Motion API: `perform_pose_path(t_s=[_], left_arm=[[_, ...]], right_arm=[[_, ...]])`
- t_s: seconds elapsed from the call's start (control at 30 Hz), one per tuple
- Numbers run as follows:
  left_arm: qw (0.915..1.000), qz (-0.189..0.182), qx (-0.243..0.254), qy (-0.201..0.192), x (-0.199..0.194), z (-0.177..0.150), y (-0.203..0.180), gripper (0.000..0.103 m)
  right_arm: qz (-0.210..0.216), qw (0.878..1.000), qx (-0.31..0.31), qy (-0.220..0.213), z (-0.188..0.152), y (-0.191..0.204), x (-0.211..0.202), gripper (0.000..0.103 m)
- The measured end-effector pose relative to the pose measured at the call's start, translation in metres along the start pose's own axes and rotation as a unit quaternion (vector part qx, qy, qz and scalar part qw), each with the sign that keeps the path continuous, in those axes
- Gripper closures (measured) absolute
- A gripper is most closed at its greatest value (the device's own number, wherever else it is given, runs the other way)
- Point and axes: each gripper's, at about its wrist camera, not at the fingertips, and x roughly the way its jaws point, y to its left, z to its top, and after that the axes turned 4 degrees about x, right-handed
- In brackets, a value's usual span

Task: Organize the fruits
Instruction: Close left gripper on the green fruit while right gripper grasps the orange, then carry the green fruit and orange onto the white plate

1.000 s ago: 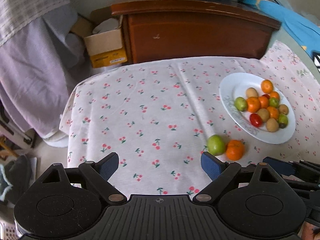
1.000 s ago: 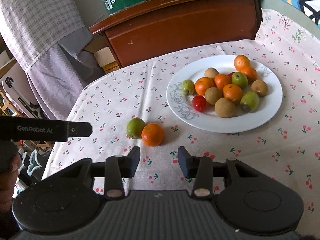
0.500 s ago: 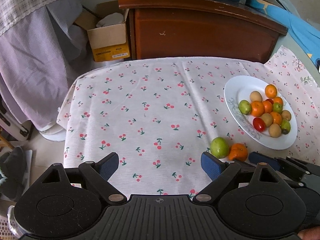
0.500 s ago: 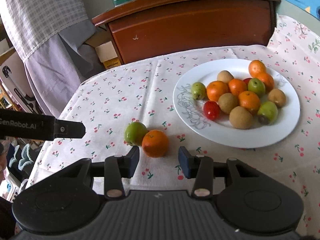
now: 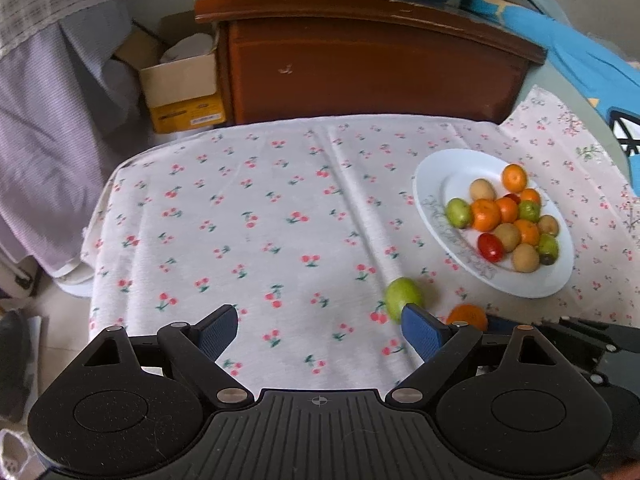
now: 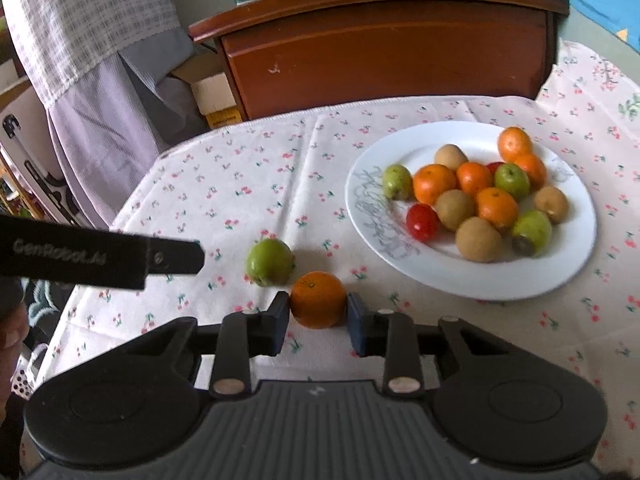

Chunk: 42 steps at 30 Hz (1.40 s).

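Two loose fruits lie on the cherry-print tablecloth (image 5: 280,208) as I work both tongs over the table. At far left, my left gripper (image 5: 320,330) hovers above bare cloth, its blue-padded fingers spread wide with nothing between them. Just beside its right finger sits a green fruit (image 6: 269,261), resting on the cloth and untouched. Next comes the orange (image 6: 318,299), close to the green fruit's right; my right gripper (image 6: 318,322) has a finger on each side of it, pads at or against the peel, though I cannot tell whether they are pressing. The orange appears to sit on the cloth. Farther right, near both loose fruits, the white plate (image 6: 500,280) holds a heap of oranges, kiwis, green fruits and a red tomato (image 6: 422,221).
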Motion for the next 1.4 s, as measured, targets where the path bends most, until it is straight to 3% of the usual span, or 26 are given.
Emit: perform_pose_path(t_s=[0.3,0.5,0.6,0.77,0.9,1.03,1.4], left_arm=[[0.9991,-0.036,0.011,-0.018,0.012,0.001,-0.020,0.014],[0.9987,-0.040,0.018,-0.025,0.025,-0.003,-0.033,0.015],[0.9985,-0.044,0.023,-0.024,0.030,-0.005,-0.037,0.021],[0.9984,-0.051,0.018,-0.020,0.038,-0.005,-0.038,0.051],[0.9984,-0.050,0.013,-0.022,0.041,-0.005,-0.039,0.059],[0.9980,-0.052,0.022,-0.028,0.043,-0.005,-0.041,0.077],[0.9981,-0.046,0.003,-0.039,0.026,-0.002,-0.034,0.077]], right_arm=[[-0.018,0.999,0.018,0.040,0.002,-0.021,-0.035,0.072],[-0.007,0.998,0.058,0.016,0.007,-0.033,-0.054,0.072],[-0.006,0.998,0.057,0.008,0.009,-0.033,-0.055,0.072],[0.000,0.997,0.076,0.004,0.014,-0.039,-0.053,0.072],[0.002,0.997,0.083,0.005,0.014,-0.040,-0.051,0.072],[0.003,0.997,0.081,0.006,0.013,-0.040,-0.050,0.072],[0.003,0.997,0.076,0.009,0.011,-0.040,-0.047,0.072]])
